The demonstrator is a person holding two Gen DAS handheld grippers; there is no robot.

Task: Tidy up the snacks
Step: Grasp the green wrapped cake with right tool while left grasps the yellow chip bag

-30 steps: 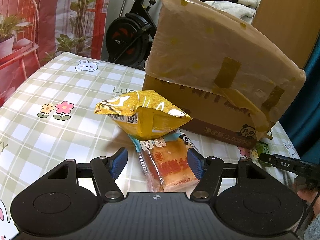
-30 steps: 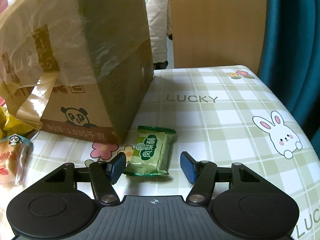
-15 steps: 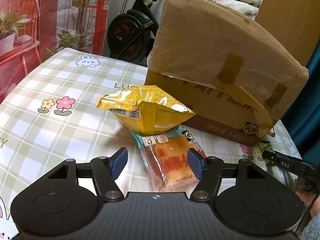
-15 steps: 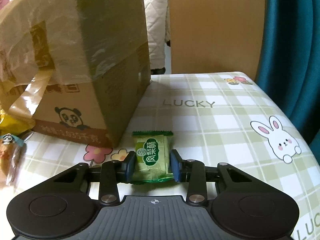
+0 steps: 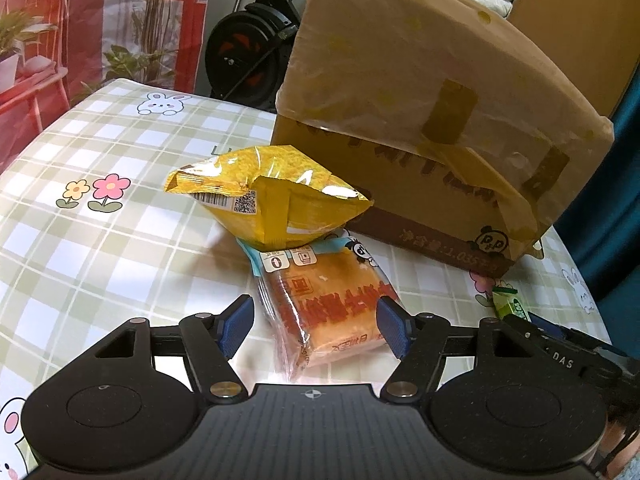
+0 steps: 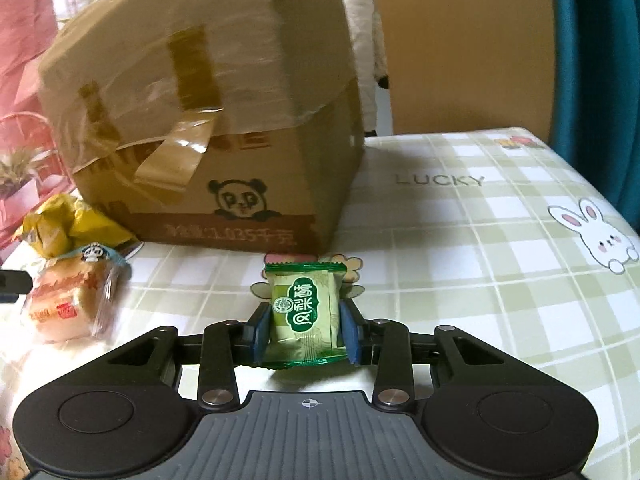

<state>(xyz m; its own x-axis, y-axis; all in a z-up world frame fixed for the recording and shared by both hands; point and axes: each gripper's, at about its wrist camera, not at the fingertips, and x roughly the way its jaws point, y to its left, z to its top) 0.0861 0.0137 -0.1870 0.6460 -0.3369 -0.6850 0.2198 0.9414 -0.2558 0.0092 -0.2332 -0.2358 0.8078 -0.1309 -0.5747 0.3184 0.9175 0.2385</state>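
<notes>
Pinching the green snack packet (image 6: pixel 305 314), the right hand-held gripper (image 6: pixel 306 338) contrasts with the spread left hand-held gripper (image 5: pixel 316 330).

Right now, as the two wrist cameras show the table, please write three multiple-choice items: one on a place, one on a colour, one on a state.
1. Where does the yellow bag lie?
A. on top of the cardboard box
B. in front of the cardboard box, behind the bread packet
C. between the fingers of the right gripper

2. What colour is the small packet in the right gripper?
A. green
B. red
C. blue

3. How does the left gripper stand?
A. shut on the yellow bag
B. shut on the bread packet
C. open, one finger on each side of the bread packet

Key: 1 B, the left wrist view shows this row. 2 A, its wrapper is green. 3 C, a gap shows beside the left finger.
</notes>
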